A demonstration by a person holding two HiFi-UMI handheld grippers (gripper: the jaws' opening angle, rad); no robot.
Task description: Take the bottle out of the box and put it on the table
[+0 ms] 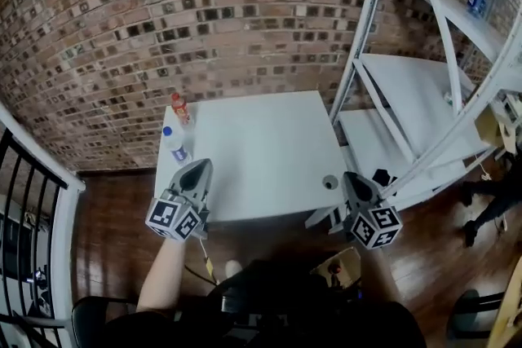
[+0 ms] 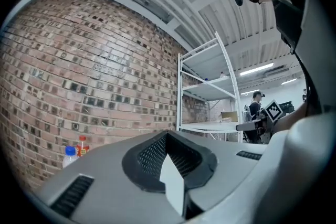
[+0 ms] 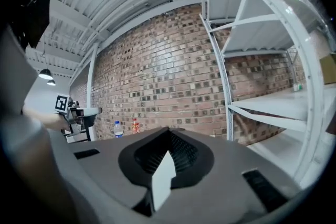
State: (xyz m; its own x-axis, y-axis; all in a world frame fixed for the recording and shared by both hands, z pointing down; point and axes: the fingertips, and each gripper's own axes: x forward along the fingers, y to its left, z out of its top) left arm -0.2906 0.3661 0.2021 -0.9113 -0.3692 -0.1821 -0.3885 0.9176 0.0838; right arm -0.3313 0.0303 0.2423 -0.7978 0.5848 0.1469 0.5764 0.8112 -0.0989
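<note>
Two bottles stand at the left edge of the white table (image 1: pixel 261 151): a blue-capped clear bottle (image 1: pixel 174 144) (image 2: pixel 70 155) (image 3: pixel 117 129) and behind it a red-capped bottle (image 1: pixel 179 107) (image 2: pixel 82 145) (image 3: pixel 135 125). My left gripper (image 1: pixel 201 165) (image 2: pixel 170 165) hovers at the table's near left edge, just right of the blue-capped bottle, jaws shut and empty. My right gripper (image 1: pixel 351 176) (image 3: pixel 165 165) is at the table's near right corner, jaws together, holding nothing. A small open cardboard box (image 1: pixel 342 265) sits on the floor below the right gripper; its contents are unclear.
A small grey round object (image 1: pixel 329 182) lies near the table's right front corner. A white metal shelf rack (image 1: pixel 424 94) stands to the right of the table, a brick wall (image 1: pixel 204 12) behind it. A black railing (image 1: pixel 33 208) runs along the left. A person's legs (image 1: pixel 489 208) show at far right.
</note>
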